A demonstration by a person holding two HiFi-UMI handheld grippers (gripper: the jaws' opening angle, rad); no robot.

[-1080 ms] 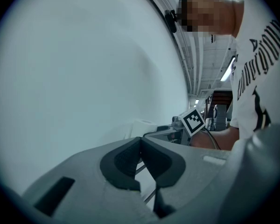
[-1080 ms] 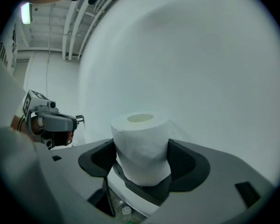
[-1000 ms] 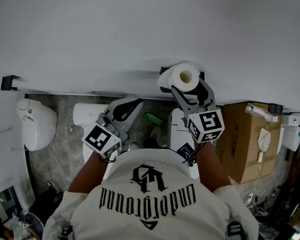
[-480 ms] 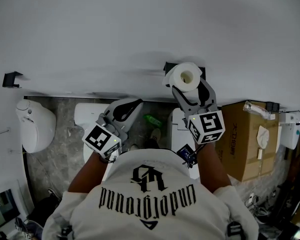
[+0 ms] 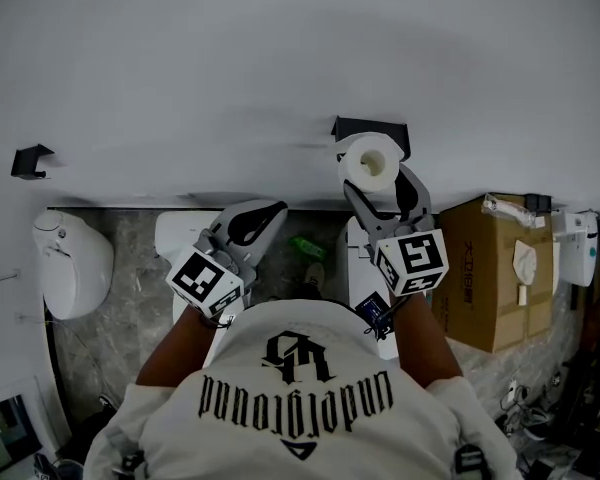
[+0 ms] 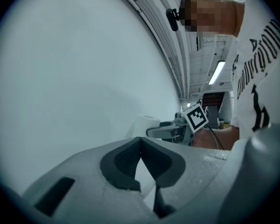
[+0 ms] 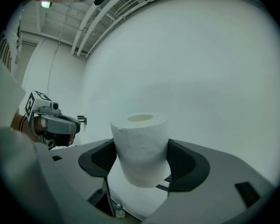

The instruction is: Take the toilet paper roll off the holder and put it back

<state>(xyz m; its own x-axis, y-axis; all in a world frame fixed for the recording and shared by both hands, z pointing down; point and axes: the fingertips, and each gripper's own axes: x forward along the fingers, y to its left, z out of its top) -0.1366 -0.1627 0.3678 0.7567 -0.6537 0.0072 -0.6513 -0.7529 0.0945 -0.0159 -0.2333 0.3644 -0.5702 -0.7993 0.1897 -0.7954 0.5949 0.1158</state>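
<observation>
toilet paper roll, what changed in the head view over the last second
The right gripper, shut on the toilet paper roll, has drawn it slightly down the picture, toward the person, so more of the black holder on the wall shows above it. Nothing was newly taken hold of or let go. The left gripper stayed shut, empty and idle in the same place.

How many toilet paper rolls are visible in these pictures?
1. The roll is clamped between the right gripper's jaws, close to the black holder on the wall. Others may be hidden.
</observation>
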